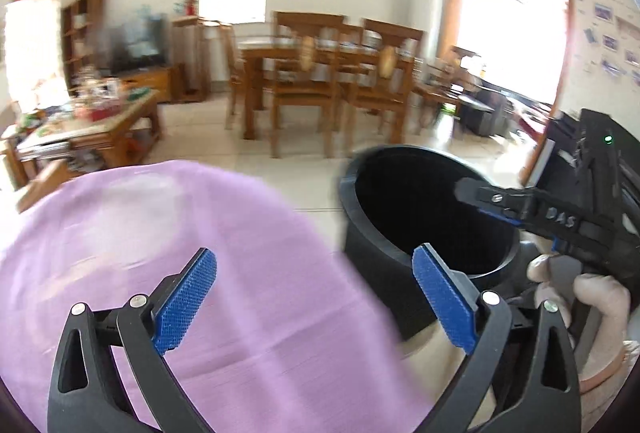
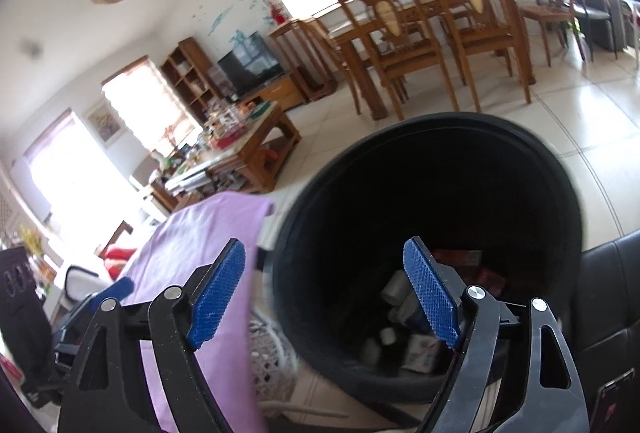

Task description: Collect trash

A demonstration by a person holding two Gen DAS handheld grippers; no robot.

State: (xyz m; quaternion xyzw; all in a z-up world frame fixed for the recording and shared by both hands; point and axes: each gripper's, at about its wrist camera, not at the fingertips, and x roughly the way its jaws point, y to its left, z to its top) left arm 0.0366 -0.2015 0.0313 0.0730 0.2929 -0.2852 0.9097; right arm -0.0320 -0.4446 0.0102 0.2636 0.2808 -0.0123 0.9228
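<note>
A black round trash bin (image 1: pixel 384 229) stands to the right of a table under a purple cloth (image 1: pixel 180 245). In the right wrist view the bin (image 2: pixel 432 161) holds several pieces of trash (image 2: pixel 416 329), white and red packets at its bottom. My left gripper (image 1: pixel 316 297) is open and empty, over the cloth's right edge next to the bin. My right gripper (image 2: pixel 332 293) is open and empty over the bin's near rim. It also shows in the left wrist view (image 1: pixel 480 195) over the bin's mouth, seen side-on.
A wooden dining table with chairs (image 1: pixel 320 73) stands across the tiled floor. A cluttered coffee table (image 1: pixel 80 121) is at left. A white woven basket (image 2: pixel 272 365) sits beside the bin, and a black leather seat (image 2: pixel 612 281) is at right.
</note>
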